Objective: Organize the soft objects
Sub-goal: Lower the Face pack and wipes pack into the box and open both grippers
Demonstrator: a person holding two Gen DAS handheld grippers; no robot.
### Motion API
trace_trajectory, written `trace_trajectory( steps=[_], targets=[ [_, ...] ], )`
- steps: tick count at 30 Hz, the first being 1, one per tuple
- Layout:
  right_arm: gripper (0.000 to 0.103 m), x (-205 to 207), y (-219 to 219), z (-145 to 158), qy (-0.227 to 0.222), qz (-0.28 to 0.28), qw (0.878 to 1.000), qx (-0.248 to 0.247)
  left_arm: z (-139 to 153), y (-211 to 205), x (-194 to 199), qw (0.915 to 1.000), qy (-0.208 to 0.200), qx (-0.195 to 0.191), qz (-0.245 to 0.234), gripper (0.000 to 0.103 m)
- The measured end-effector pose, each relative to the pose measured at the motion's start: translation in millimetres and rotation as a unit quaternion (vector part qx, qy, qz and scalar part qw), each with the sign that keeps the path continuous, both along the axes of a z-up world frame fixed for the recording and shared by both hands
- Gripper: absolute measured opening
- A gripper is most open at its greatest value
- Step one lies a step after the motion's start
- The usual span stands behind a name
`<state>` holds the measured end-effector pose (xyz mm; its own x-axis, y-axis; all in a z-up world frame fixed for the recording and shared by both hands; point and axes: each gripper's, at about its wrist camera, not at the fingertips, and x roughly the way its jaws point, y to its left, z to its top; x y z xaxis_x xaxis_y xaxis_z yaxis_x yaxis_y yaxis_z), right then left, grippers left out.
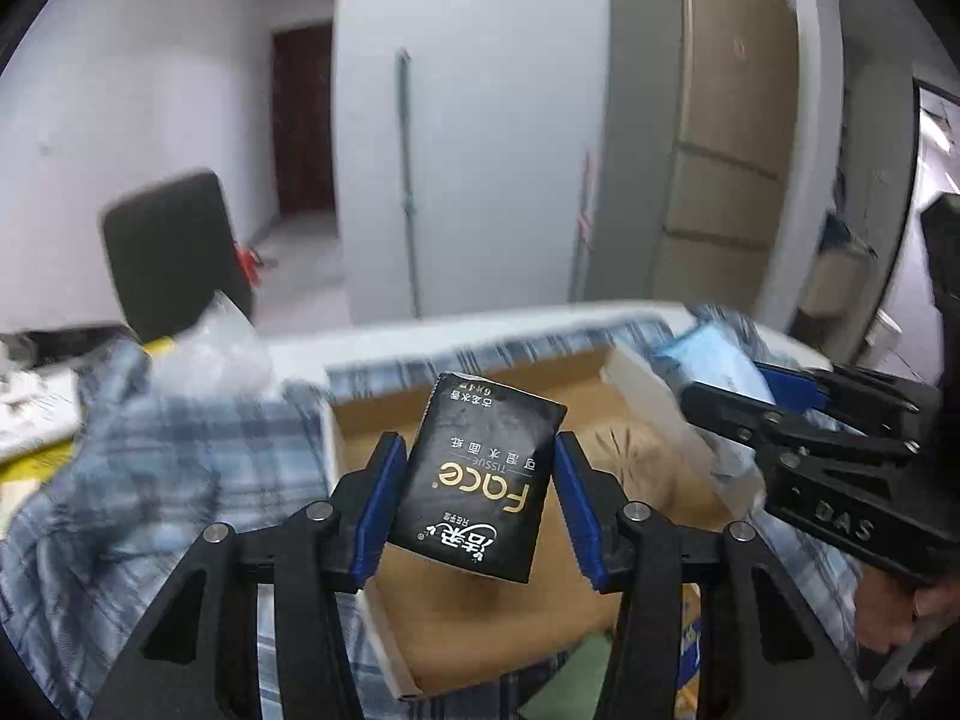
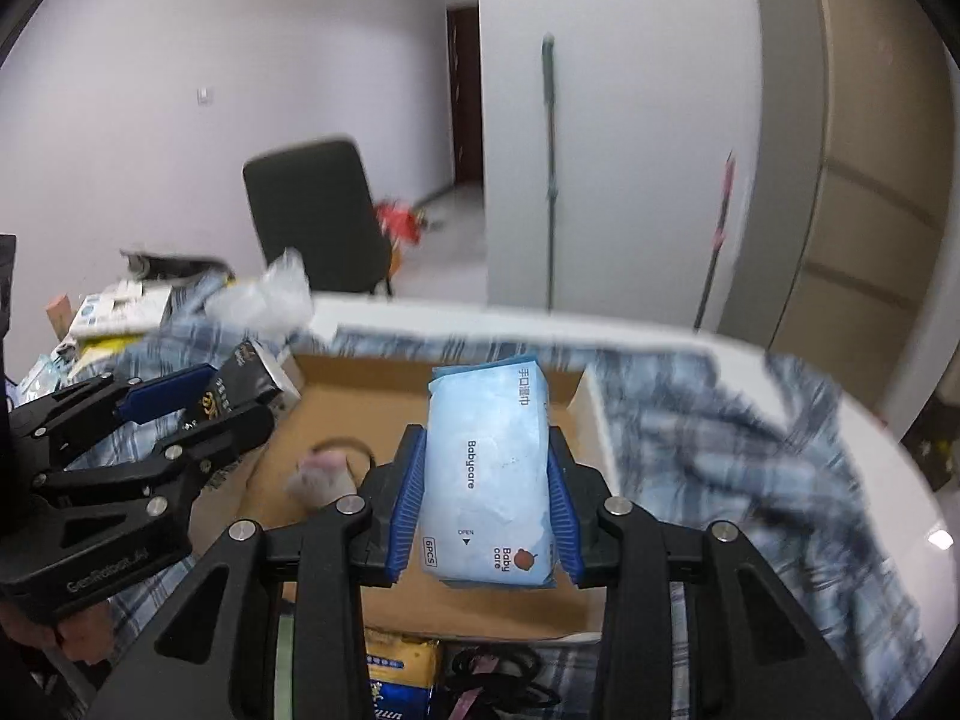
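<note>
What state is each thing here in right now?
left gripper: shut on black tissue pack
black tissue pack: held above the box
right gripper: shut on blue wipes pack
blue wipes pack: held above the box
cardboard box: open

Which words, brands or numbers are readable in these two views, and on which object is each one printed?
"Face" and "TISSUE": black tissue pack, held by the left tongs.
"Babycare", "Baby care", "OPEN", "6PCS": blue wipes pack, held by the right tongs.
"DAS": right tongs' body.
Chinese characters on both packs: not transcribed.
Left tongs' body lettering: too blurred.
</note>
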<state>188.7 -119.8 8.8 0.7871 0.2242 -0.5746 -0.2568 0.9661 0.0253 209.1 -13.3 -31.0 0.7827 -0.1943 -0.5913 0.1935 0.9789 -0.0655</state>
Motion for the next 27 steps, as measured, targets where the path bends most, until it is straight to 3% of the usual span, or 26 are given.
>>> trace_trajectory(
  steps=[2, 4, 7, 12, 16, 27],
  targets=[
    [0.038, 11, -2, -14, 0.035, 0.009, 0.999, 0.010, -6, 2, 2, 1.0000, 0.004, 0.000, 0.004, 0.052],
    [0.039, 19, -6, -24, 0.056, 0.006, 0.998, 0.018, -8, 3, 3, 1.0000, 0.009, 0.000, 0.000, 0.063],
    [0.064, 26, -8, -37, 0.085, 0.013, 0.996, 0.028, -6, 3, -3, 0.9999, -0.008, -0.002, 0.013, 0.085],
    [0.065, 29, -10, -45, 0.095, 0.003, 0.995, 0.032, 3, 8, -7, 0.9995, -0.023, -0.007, 0.022, 0.085],
    [0.065, 23, -10, -36, 0.076, -0.002, 0.997, 0.024, 12, 7, -13, 0.9990, -0.038, -0.006, 0.022, 0.085],
    [0.065, -17, -9, 28, -0.001, 0.007, 1.000, 0.019, 74, 8, -64, 0.9931, -0.110, -0.034, 0.020, 0.085]
  ],
)
